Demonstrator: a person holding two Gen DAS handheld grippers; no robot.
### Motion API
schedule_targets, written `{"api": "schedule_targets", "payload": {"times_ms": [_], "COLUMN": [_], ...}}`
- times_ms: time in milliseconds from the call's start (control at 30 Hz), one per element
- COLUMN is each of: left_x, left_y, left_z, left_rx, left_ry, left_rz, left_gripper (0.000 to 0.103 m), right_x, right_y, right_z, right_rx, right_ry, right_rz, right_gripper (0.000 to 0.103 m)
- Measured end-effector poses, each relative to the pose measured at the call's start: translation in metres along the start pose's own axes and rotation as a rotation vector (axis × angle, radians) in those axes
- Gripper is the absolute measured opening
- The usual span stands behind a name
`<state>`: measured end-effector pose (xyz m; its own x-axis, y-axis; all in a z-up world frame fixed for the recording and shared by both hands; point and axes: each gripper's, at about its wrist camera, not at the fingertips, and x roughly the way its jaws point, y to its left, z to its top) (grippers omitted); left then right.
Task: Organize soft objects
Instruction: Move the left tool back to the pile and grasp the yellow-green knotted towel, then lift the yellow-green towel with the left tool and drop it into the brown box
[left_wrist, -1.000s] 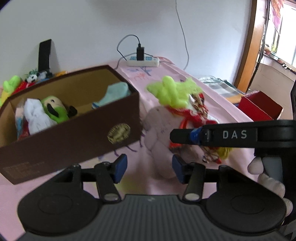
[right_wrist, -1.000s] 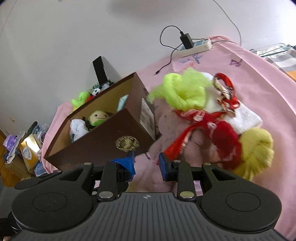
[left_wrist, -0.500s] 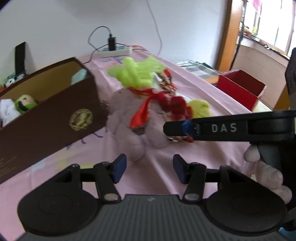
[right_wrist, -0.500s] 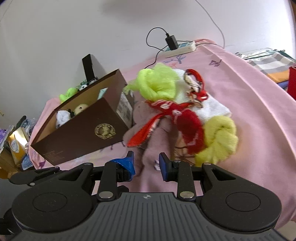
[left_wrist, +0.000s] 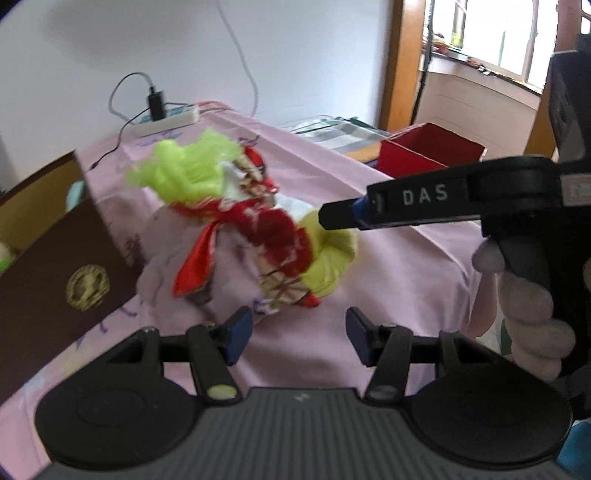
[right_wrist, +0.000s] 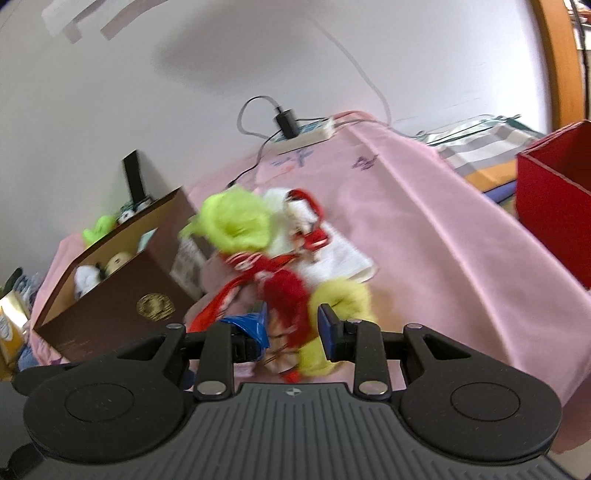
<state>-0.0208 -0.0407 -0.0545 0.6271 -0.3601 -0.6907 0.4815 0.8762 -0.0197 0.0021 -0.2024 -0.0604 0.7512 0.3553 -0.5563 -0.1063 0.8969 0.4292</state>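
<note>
right wrist view has the right gripper (right_wrist: 291, 325) low over a heap of soft toys (right_wrist: 280, 258) lying on the pink-covered surface (right_wrist: 424, 240), just beside the open brown box (right_wrist: 122, 299) that already holds a few plush items. its fingers (right_wrist: 328, 323) stand apart, empty, with the red fuzzy piece (right_wrist: 288, 295) and the yellow-green plush (right_wrist: 343, 299) showing between and beyond them; whether the tips touch the pile is hard to tell through the blur. left wrist view shows the left gripper (left_wrist: 299, 330) spread wide as well, holding nothing, hovering near the front edge of the heap, with the right tool's arm crossing above.

the pile looks light, limp and tangled: ribbons, fleece and a pale mauve stuffed body (left_wrist: 229, 273) knotted together. judged from that, a pinch on a loose strap would likely drag the rest along or slip free; the thick middle of a single plush, such as the red fuzzy piece or the yellow-green roll, seems the safer hold, squeezed firmly since it will compress.

compared with a second ago, both cameras have swung away from the box toward the heap: the box has slid to the left edge of each view, a red box (right_wrist: 554, 199) has come into sight at the right, and the right gripper has dropped much closer to the toys and opened wider.
</note>
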Motion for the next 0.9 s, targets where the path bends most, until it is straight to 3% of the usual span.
{"api": "schedule_targets", "payload": {"times_ms": [267, 600, 733, 900], "left_x": [0.023, 0.053, 0.068, 0.084], "left_y": [-0.02, -0.033, -0.026, -0.021], "left_z": [0.015, 0.033, 0.036, 0.033], "left_rx": [0.067, 0.126, 0.119, 0.122], "left_ry": [0.002, -0.016, 0.005, 0.031], "left_rz": [-0.059, -0.117, -0.148, -0.132], "left_gripper": [0.056, 0.056, 0.057, 0.057], "right_x": [0.013, 0.041, 0.048, 0.051], "right_y": [-0.03, -0.046, -0.053, -0.051], "right_z": [0.003, 0.006, 0.007, 0.008], "right_rx": [0.084, 0.17, 0.212, 0.187], "right_ry": [0.042, 0.127, 0.165, 0.16], "right_rz": [-0.041, 0.008, 0.065, 0.09], "right_gripper": [0.013, 0.015, 0.016, 0.011]}}
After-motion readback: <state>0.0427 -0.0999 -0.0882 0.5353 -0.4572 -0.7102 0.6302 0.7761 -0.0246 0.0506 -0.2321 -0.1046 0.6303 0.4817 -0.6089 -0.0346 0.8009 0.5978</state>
